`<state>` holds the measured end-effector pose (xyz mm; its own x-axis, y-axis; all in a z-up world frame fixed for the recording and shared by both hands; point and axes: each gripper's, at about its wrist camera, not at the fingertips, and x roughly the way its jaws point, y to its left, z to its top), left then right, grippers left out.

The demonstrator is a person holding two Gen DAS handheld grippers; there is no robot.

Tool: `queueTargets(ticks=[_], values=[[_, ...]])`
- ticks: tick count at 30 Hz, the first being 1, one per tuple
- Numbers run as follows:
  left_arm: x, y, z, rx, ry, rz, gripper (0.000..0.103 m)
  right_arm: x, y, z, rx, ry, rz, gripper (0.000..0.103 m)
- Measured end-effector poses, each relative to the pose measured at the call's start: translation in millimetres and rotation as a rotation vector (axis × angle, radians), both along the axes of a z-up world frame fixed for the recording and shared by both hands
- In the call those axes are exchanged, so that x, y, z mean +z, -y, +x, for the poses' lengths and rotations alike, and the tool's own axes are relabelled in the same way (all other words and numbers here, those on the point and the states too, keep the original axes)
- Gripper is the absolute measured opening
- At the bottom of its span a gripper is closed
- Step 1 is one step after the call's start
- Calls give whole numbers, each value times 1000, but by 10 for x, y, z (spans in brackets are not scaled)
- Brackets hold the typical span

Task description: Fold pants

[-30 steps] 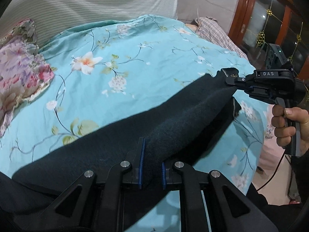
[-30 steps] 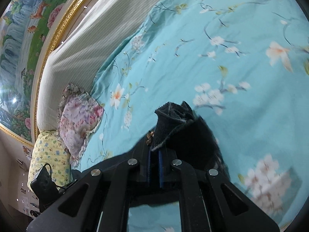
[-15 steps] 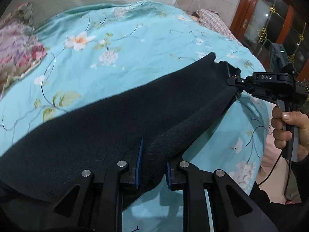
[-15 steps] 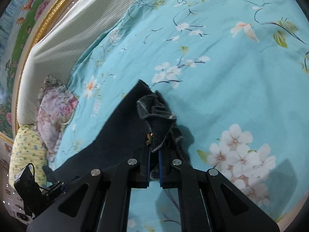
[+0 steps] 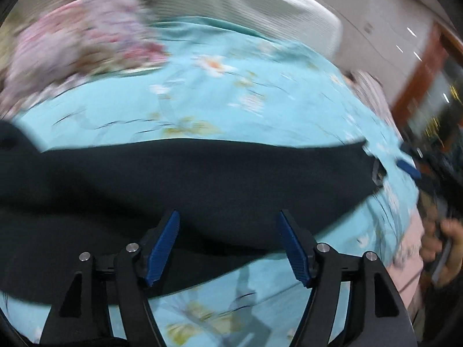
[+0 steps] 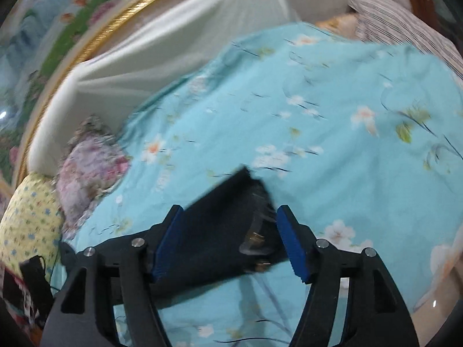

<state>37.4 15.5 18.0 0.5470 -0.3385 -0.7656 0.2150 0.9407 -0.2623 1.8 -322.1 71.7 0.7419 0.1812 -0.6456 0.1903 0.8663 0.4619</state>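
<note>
The dark pants (image 5: 202,179) lie stretched flat across the turquoise floral bedspread (image 5: 231,92), running left to right in the left wrist view. My left gripper (image 5: 228,243) is open and empty just above their near edge. In the right wrist view the waistband end of the pants (image 6: 225,225) lies on the bedspread (image 6: 332,110) between the spread fingers of my right gripper (image 6: 228,243), which is open and holds nothing. A blue pad of the right gripper (image 5: 408,169) shows at the pants' right end in the left wrist view. Both views are motion-blurred.
A pink floral pillow (image 5: 81,40) and a yellow pillow (image 6: 29,219) lie at the head of the bed by the white padded headboard (image 6: 173,46). A plaid cloth (image 6: 411,26) lies at the far side. The bed edge drops off at the right.
Both grippers have opened and let go of the pants, which now lie flat on the bed. Both grippers have lifted back a little.
</note>
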Motion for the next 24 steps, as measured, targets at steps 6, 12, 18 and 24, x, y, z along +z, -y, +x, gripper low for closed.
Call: queueTargets(ticks=[6,12,18,24], values=[[131,-681,43,198,-11,-29,73,66,-555,140,207,27,-7,67],[246,-1189,105,340,-15,-23,75,18,-1172,288,392,26,-2,67],[333,-1468,283,432,-28,0,75,-21,-1867,392,620,27,-26,67],[353,-1673,554,498,-88,9,75,-95,-2647,459,871,31,-55,67]])
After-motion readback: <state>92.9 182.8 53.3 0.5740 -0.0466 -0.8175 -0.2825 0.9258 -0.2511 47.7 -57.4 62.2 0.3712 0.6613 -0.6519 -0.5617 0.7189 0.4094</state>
